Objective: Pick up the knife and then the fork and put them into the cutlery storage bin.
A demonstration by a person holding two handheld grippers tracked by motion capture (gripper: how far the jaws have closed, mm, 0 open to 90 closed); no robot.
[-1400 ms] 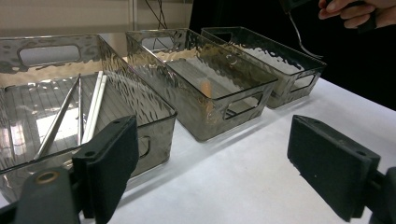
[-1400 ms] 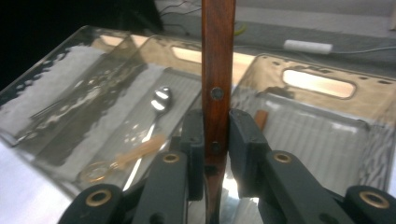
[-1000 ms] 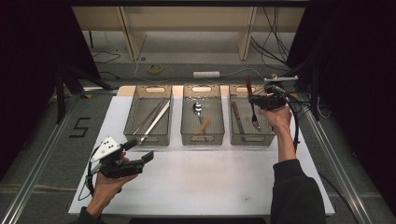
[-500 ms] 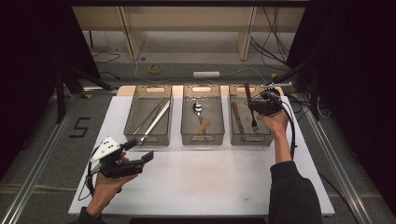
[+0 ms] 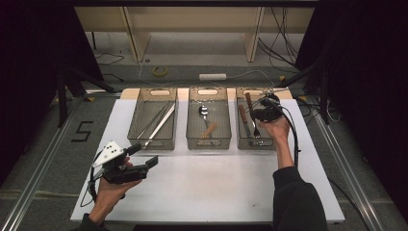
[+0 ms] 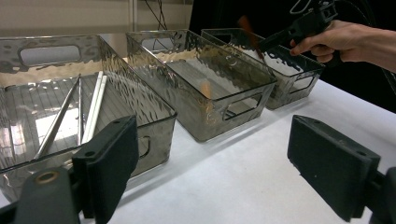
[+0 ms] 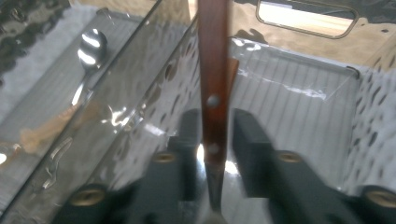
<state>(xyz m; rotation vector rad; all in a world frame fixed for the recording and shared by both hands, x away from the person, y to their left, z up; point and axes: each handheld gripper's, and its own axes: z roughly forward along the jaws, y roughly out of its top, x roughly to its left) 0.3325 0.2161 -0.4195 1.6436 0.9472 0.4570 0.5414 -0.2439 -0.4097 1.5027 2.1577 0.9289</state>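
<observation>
My right gripper [image 5: 260, 114] hovers over the right clear bin [image 5: 256, 144], level with its rim. A fork with a red-brown wooden handle [image 7: 214, 70] stands between its jaws, handle pointing to the bin's far end. The jaws have just been opening, and a thin gap shows beside the handle. The fork's tines [image 5: 255, 129] reach down into the bin, next to another wooden-handled utensil [image 5: 243, 115]. My left gripper [image 5: 144, 155] is open and empty over the white table's front left; its pads [image 6: 114, 163] stand wide apart. The right gripper [image 6: 280, 37] also appears far off there.
The left bin [image 5: 136, 122] holds long metal chopsticks [image 5: 159, 122]. The middle bin [image 5: 208, 143] holds a spoon [image 5: 204, 111] with a wooden handle. All three bins line the back of the white table top [image 5: 211, 187]. Cables and a tape roll lie beyond.
The right hand has come down with the fork, from above the right bin's far end to its rim. The left hand and gripper have stayed put.
</observation>
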